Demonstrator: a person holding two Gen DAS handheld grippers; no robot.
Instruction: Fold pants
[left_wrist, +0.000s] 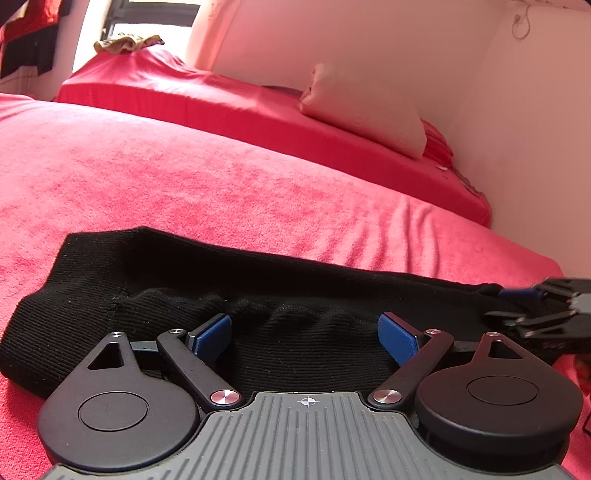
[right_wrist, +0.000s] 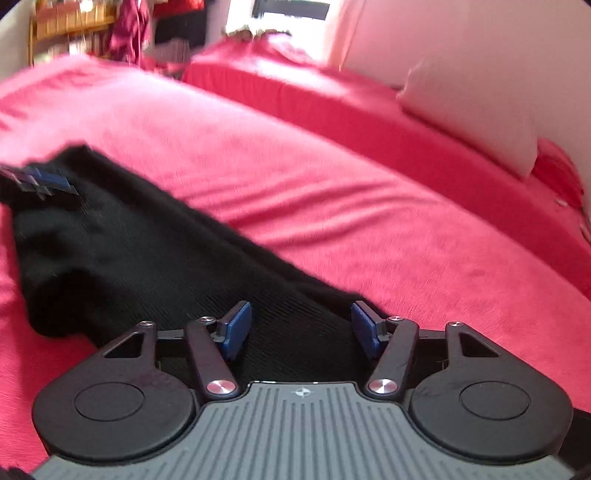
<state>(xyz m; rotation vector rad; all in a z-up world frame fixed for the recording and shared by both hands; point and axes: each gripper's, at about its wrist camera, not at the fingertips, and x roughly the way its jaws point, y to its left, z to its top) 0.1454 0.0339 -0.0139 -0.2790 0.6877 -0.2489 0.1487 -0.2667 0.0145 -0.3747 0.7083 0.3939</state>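
Currently both sets of tongs stand spread, pinching nothing: left tongs (left_wrist: 306, 338) and right tongs (right_wrist: 301, 326) each have pants (left_wrist: 155, 280) beneath and between their pads. Risk: closing on one layer only would drag the fold apart on the plush bed (left_wrist: 184, 166). The pants are black, ribbed knit, bunched lengthwise ahead of the tongs

pants (left_wrist: 207, 295) | black ribbed knit; folded into a long band; lying flat across the red bed cover; bunched near the middle
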